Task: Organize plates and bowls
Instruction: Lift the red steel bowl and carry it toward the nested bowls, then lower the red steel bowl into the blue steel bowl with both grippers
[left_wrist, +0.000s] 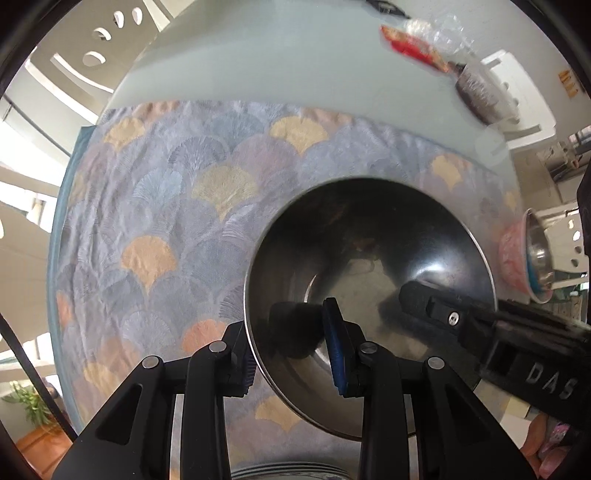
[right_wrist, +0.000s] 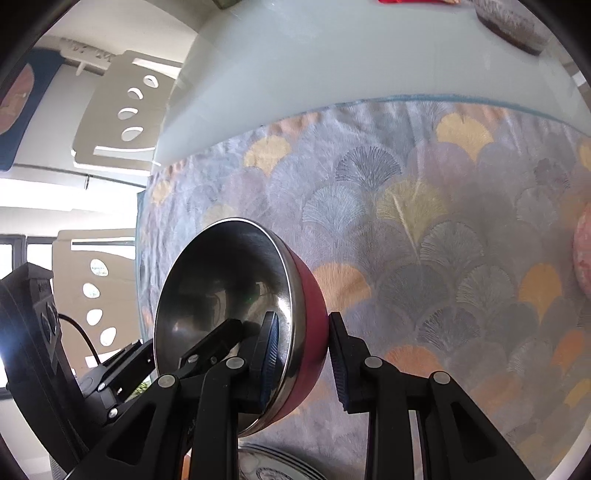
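A steel bowl with a red outside (left_wrist: 369, 273) (right_wrist: 236, 314) is held up above the patterned cloth by both grippers. My left gripper (left_wrist: 291, 354) is shut on its rim, one finger inside and one outside. My right gripper (right_wrist: 303, 362) is shut on the opposite rim, and its finger (left_wrist: 443, 310) shows inside the bowl in the left wrist view. A pink bowl with a steel inside (left_wrist: 528, 258) lies tilted at the right; its pink side (right_wrist: 583, 251) shows at the right edge of the right wrist view. A stack of plates (left_wrist: 291, 474) (right_wrist: 273, 465) lies just below the grippers.
A fan-patterned cloth (left_wrist: 177, 206) (right_wrist: 424, 229) covers the near part of a pale glass table (left_wrist: 277, 55) (right_wrist: 332, 55). A dark bowl-like item (left_wrist: 480, 92) (right_wrist: 509, 26) and red wrappers (left_wrist: 410, 44) lie at the far side. White chairs (right_wrist: 122, 107) stand around the table.
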